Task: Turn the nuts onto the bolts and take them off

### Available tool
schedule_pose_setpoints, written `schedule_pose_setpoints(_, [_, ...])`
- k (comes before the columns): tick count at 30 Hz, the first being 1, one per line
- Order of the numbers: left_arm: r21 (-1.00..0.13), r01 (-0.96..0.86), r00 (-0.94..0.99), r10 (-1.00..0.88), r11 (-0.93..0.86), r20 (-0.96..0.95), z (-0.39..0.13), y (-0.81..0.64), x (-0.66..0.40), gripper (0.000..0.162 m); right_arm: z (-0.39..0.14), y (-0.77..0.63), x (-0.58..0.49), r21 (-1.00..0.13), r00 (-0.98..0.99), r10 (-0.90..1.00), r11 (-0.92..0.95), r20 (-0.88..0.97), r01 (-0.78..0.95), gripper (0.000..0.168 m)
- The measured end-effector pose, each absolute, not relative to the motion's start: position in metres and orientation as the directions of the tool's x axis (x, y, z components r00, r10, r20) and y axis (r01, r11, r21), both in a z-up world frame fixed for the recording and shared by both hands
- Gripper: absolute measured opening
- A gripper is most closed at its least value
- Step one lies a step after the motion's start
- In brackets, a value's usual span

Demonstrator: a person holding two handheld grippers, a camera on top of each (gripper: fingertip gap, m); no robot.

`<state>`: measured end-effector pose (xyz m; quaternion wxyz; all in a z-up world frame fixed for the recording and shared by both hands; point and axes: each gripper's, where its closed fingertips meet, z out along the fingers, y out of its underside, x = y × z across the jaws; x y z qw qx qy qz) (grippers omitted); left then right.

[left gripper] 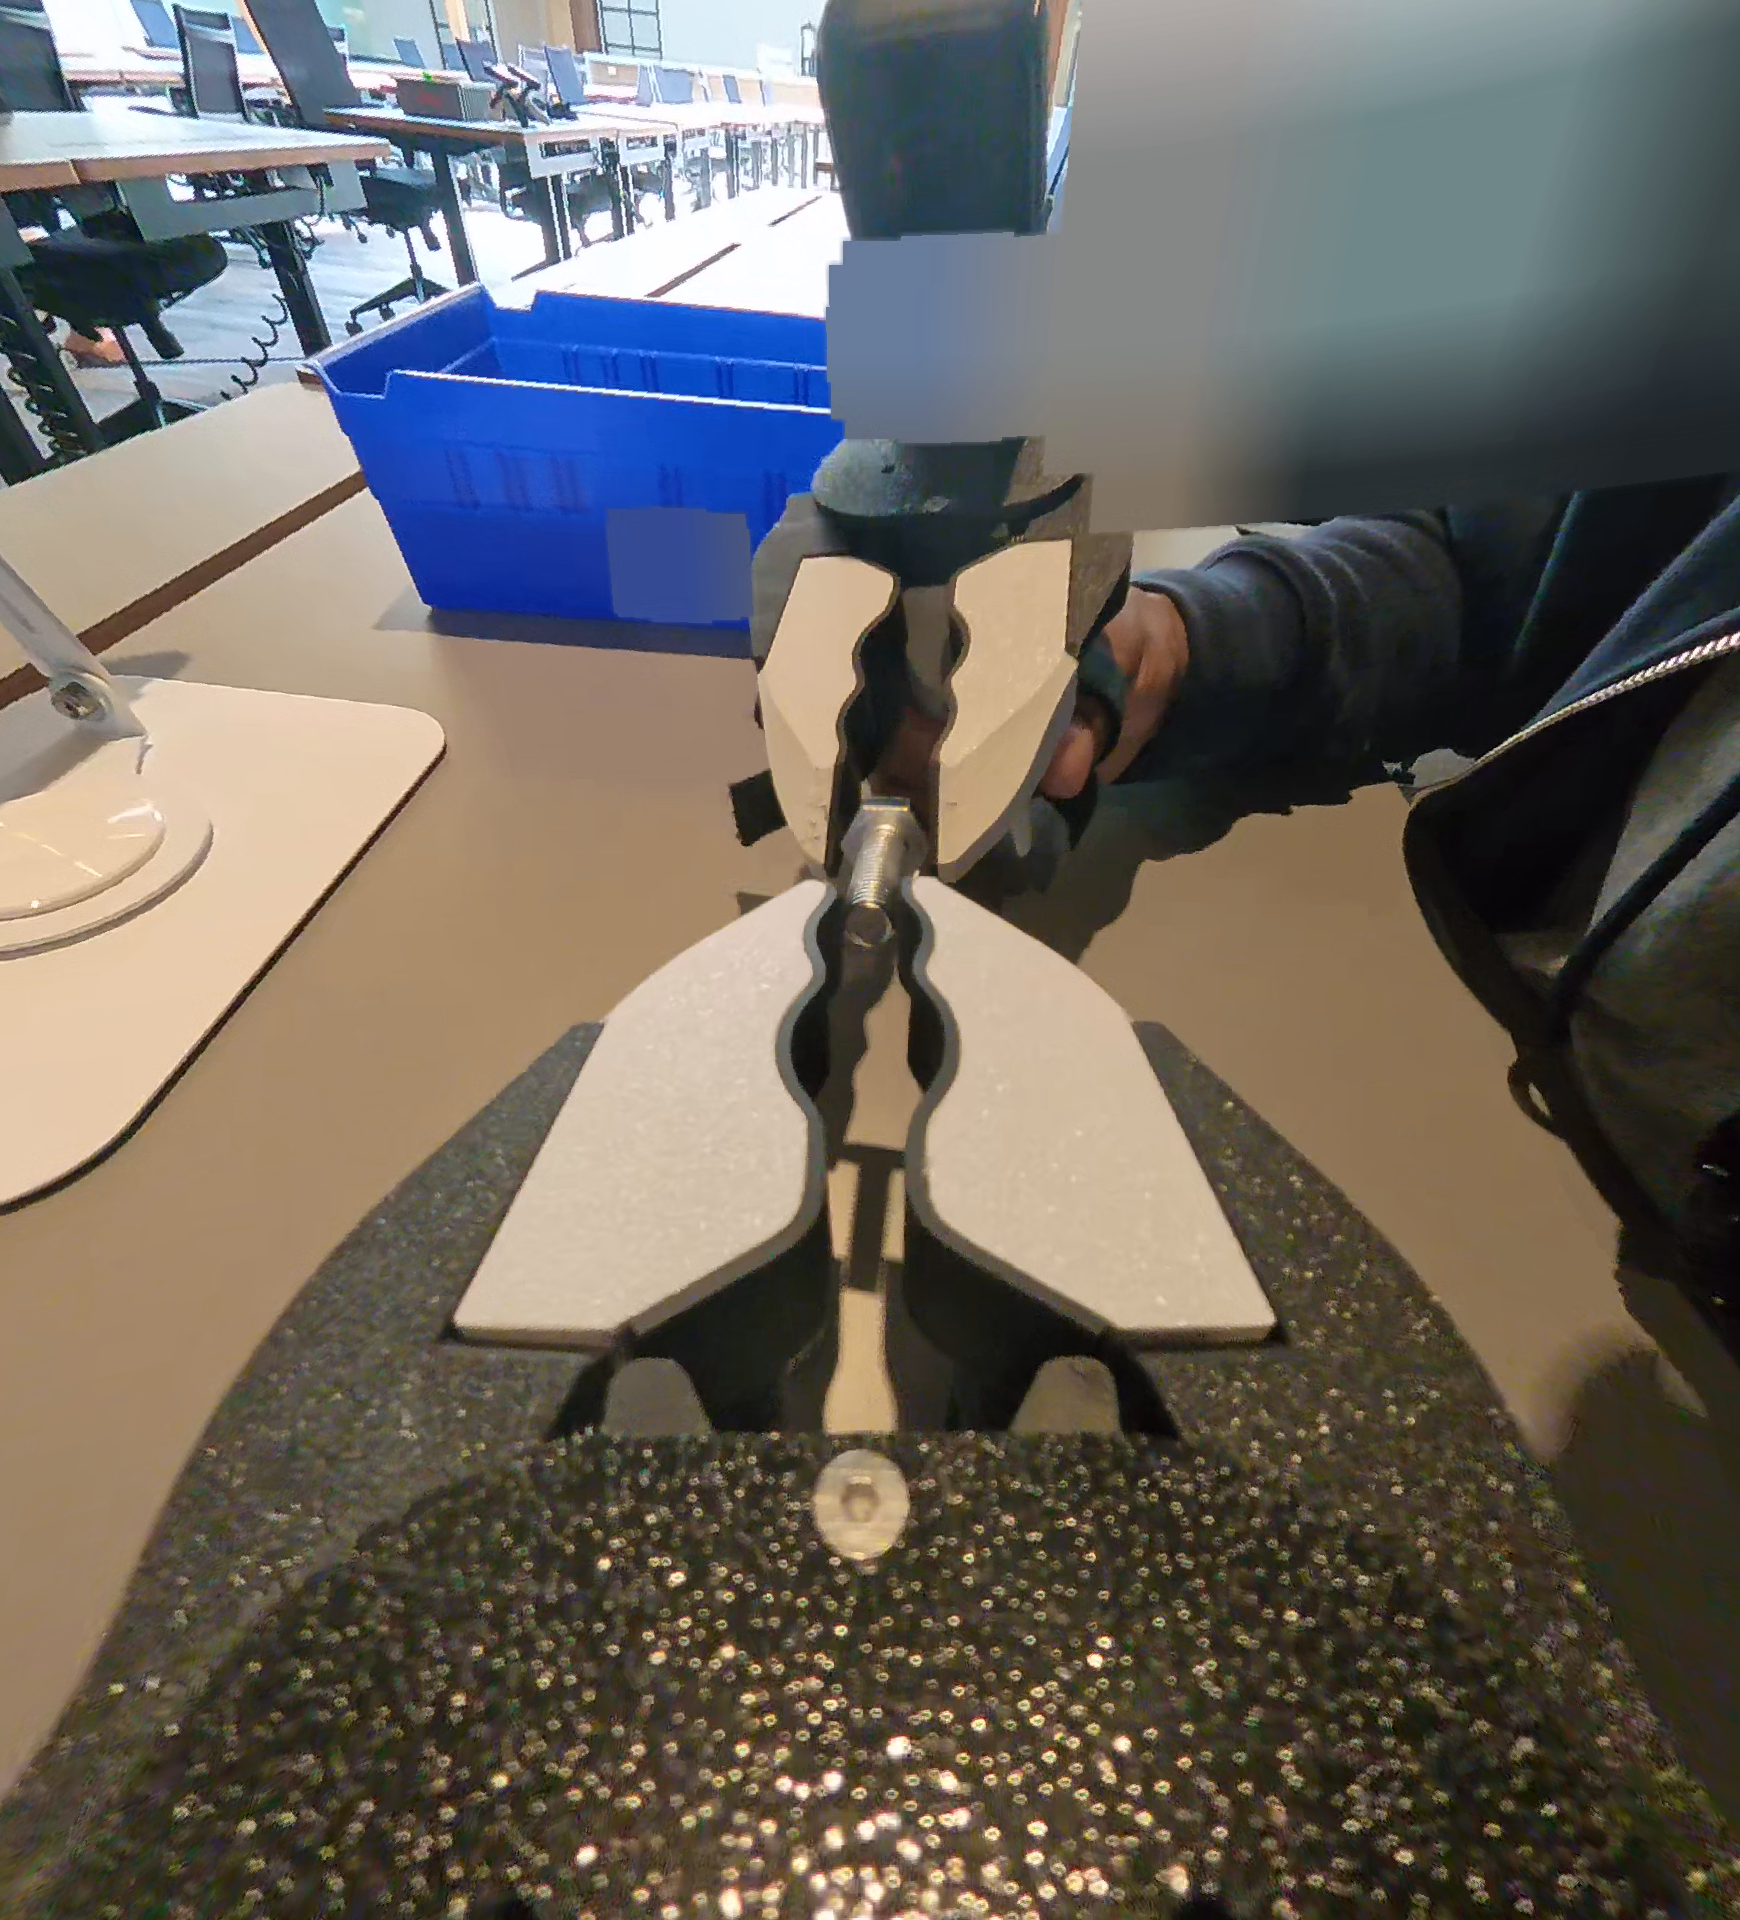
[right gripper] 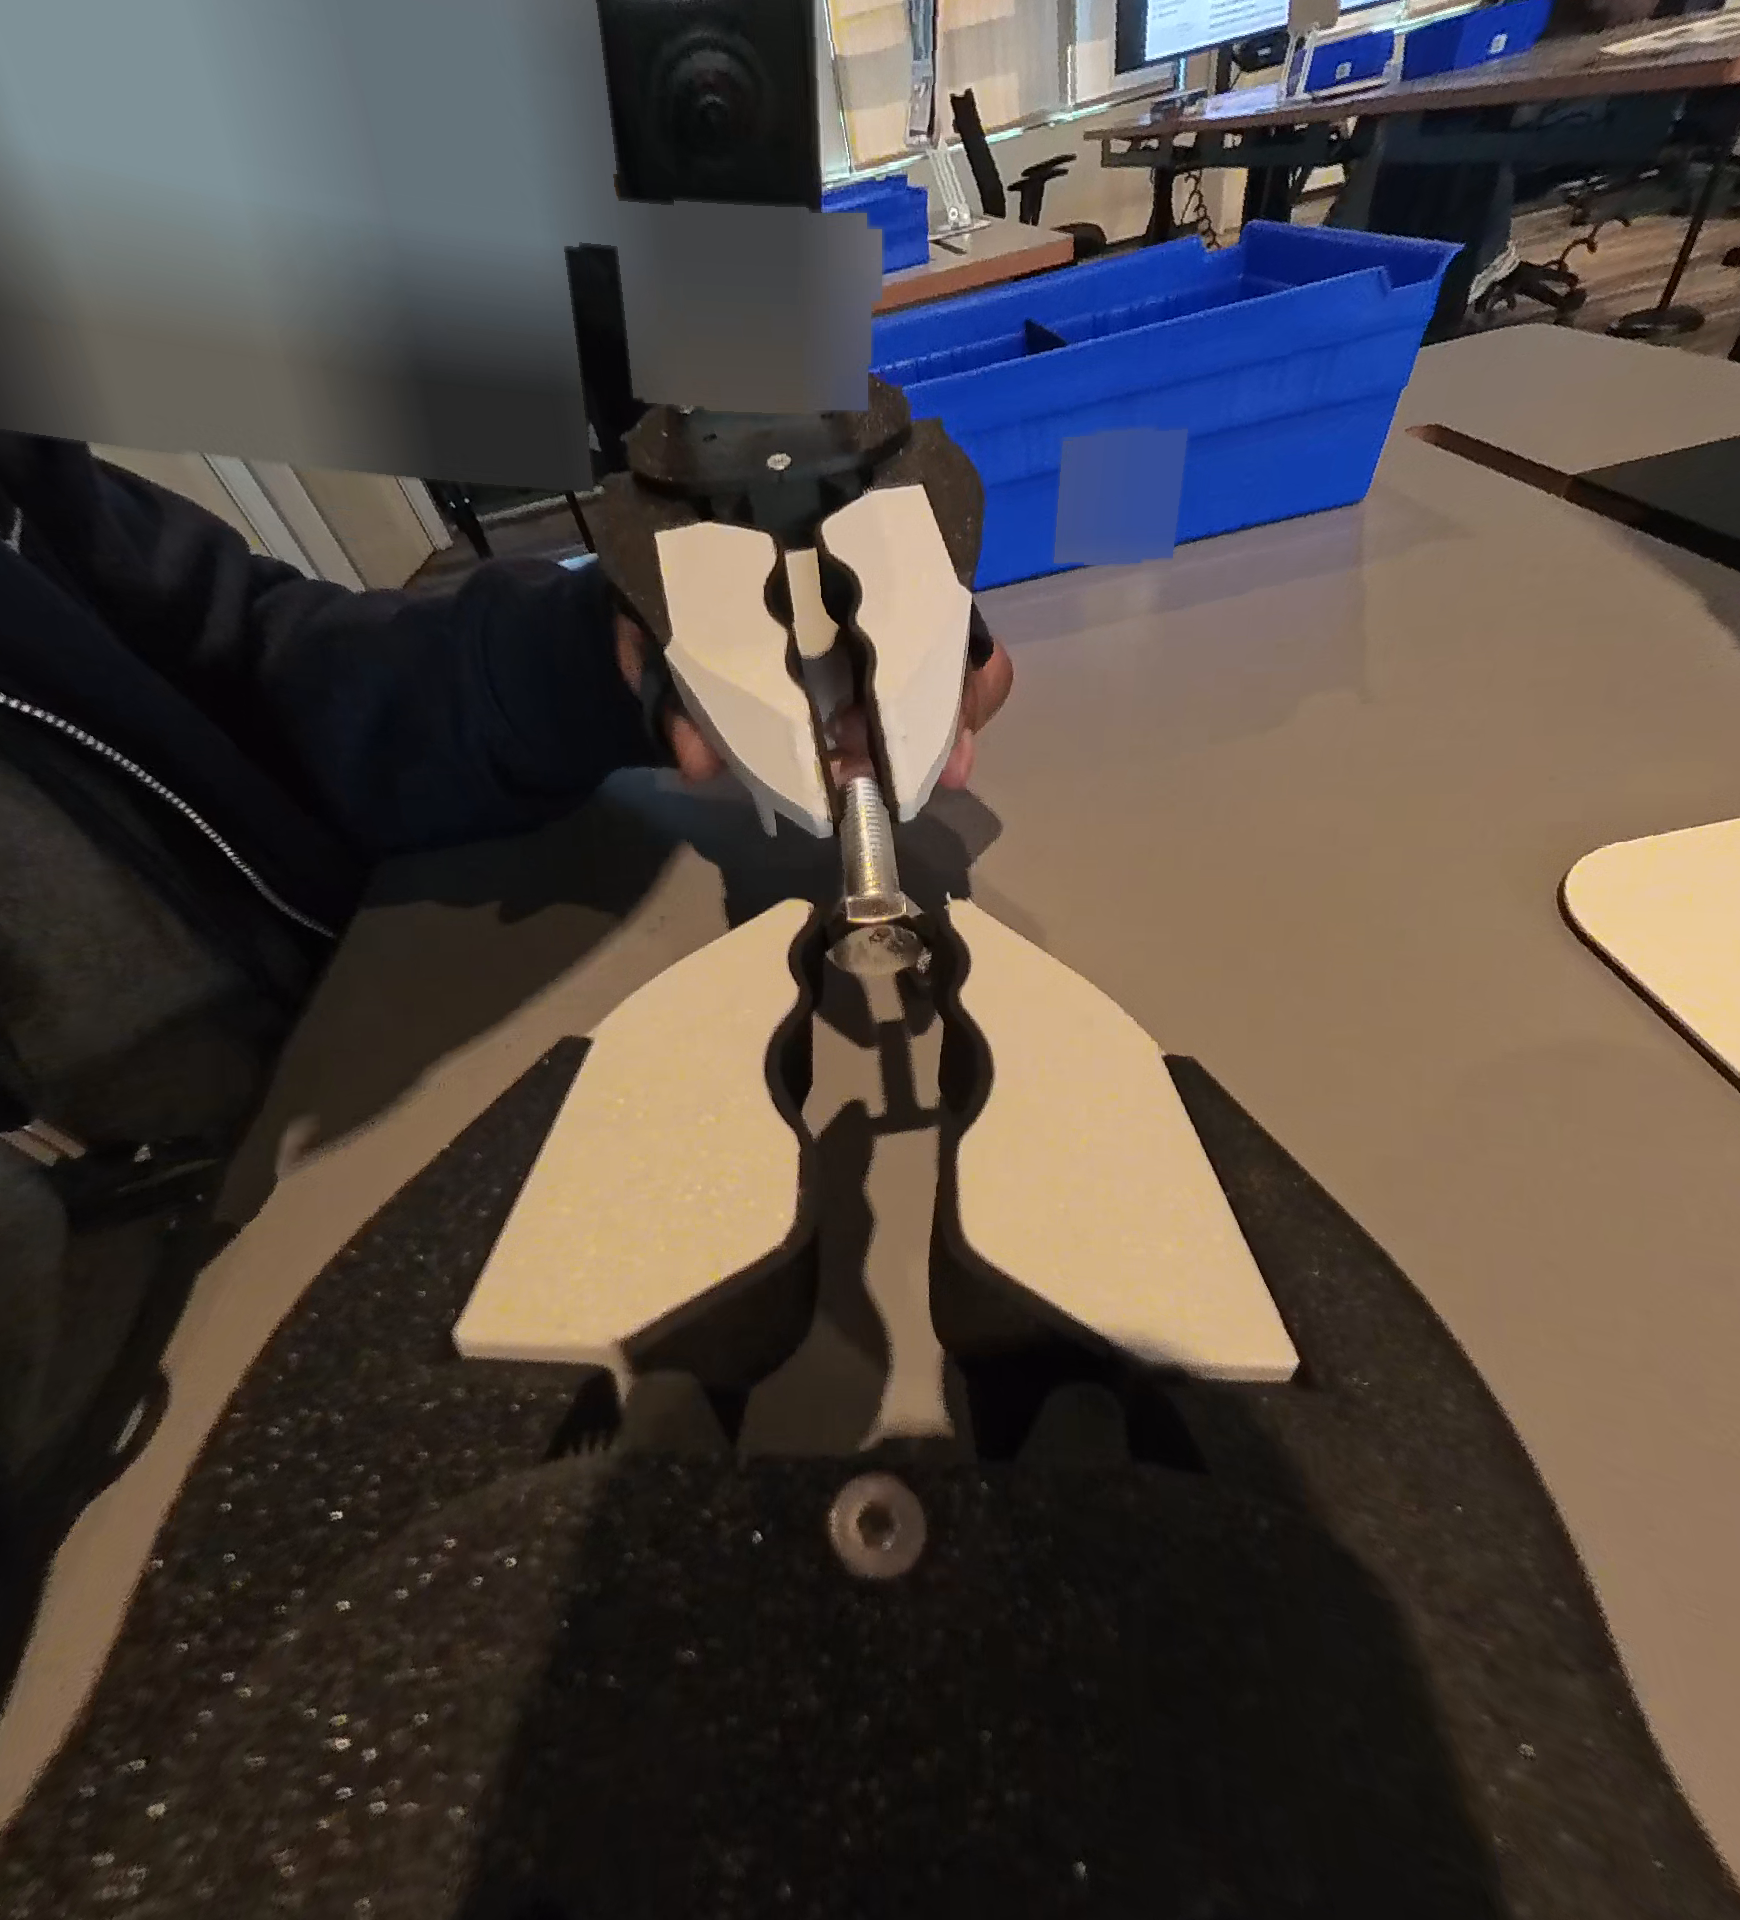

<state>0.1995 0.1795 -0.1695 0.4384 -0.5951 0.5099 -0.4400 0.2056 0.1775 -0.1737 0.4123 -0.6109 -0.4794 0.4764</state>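
Note:
A silver bolt [left gripper: 876,857] is held level in the air between my two grippers, above the grey table [left gripper: 585,748]. My left gripper [left gripper: 866,906] is shut on the bolt's threaded end. I cannot tell whether a nut sits inside its fingers. My right gripper [right gripper: 876,923] is shut on the hex head of the bolt [right gripper: 864,852]. The two grippers face each other tip to tip. The right gripper [left gripper: 887,836] shows in the left wrist view and the left gripper [right gripper: 861,812] in the right wrist view, each held by a hand in a dark sleeve.
A blue bin [left gripper: 575,457] stands on the table behind the grippers; it also shows in the right wrist view [right gripper: 1209,395]. A white stand base [left gripper: 170,883] lies on the left of the table. A dark mat [right gripper: 1728,499] lies at the far right. The person's torso is close by. The white stand base [left gripper: 170,883] is about equally far from each gripper, around 25 centimetres.

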Motion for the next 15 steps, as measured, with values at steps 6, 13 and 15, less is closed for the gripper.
schedule_pose_setpoints(6, [-0.978,-0.169,0.094,-0.990,-0.120,0.105,-0.162,0.180,0.199,0.009,-0.165,0.178,0.205,-0.971,0.082,0.979,-0.196,-0.187,0.133,0.019])
schedule_pose_setpoints(13, [-0.983,-0.109,0.092,-0.986,-0.151,0.141,-0.151,0.180,0.196,0.009,-0.155,0.182,0.203,-0.992,0.130,0.988,-0.098,-0.088,0.077,0.025])
schedule_pose_setpoints(15, [-0.982,-0.097,0.089,-0.984,-0.162,0.154,-0.150,0.180,0.197,0.009,-0.153,0.183,0.203,-0.995,0.145,0.987,-0.079,-0.068,0.068,0.030])
